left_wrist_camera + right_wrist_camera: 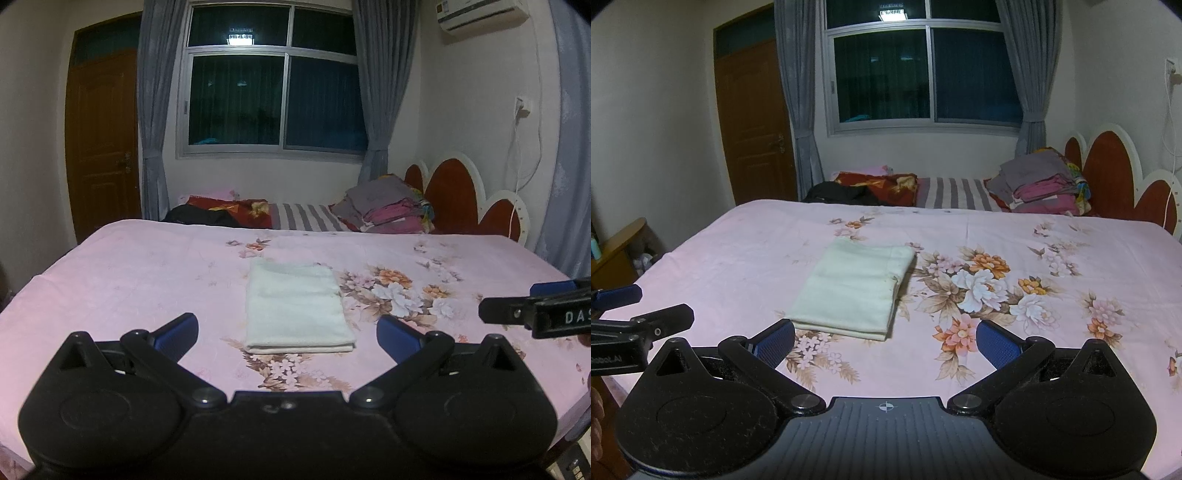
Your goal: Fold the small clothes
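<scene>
A small white cloth (295, 306) lies folded into a neat rectangle on the pink floral bedsheet (129, 280). My left gripper (287, 328) hovers open just in front of its near edge, with nothing between the blue pads. In the right wrist view the same cloth (853, 290) sits ahead and slightly left of my right gripper (885, 334), which is also open and empty. The right gripper's tip (532, 310) shows at the right edge of the left wrist view, and the left gripper's fingers (642, 314) show at the left edge of the right wrist view.
A pile of folded clothes (388, 206) and a striped cloth (303, 216) lie at the far side of the bed by the red headboard (454, 195). A dark garment (842, 194) lies at the far left. A wooden shelf (617, 247) stands left of the bed.
</scene>
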The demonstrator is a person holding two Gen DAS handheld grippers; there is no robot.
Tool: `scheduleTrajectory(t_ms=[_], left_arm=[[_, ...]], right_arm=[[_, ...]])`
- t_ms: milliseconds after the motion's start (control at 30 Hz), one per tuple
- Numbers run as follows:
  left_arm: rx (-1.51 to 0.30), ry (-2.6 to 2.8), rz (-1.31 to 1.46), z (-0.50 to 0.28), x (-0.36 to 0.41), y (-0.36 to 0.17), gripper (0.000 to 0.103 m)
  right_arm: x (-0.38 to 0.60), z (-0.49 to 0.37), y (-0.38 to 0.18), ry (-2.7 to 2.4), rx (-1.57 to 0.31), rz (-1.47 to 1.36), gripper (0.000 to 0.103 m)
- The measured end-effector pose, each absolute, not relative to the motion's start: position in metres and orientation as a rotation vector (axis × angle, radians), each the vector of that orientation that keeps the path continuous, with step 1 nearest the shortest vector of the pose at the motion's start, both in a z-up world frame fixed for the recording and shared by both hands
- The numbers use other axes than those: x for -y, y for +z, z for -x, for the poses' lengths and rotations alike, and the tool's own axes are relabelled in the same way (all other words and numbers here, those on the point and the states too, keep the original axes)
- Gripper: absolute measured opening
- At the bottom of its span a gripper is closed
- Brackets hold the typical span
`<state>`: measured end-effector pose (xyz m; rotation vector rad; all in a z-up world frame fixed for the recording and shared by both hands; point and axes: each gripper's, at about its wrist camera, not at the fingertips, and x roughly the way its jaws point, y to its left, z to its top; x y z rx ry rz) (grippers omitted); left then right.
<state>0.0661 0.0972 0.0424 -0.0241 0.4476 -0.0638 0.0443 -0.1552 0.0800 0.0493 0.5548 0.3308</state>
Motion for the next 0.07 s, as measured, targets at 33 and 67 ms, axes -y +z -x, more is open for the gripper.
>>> scheduleTrajectory(t_ms=[33, 67], left_arm=[[-0.453, -0.065, 0.024, -0.0660, -0.0962, 0.0420, 0.102], [-0.454, -0.065, 0.022, -0.0662, -0.0960, 0.0418, 0.103]], right_arm=[[0.1551, -0.0444, 0.0800, 0.331, -0.555, -0.050, 0.103], [0.1552, -0.0444, 0.0799, 0.333, -0.556, -0.050, 0.103]])
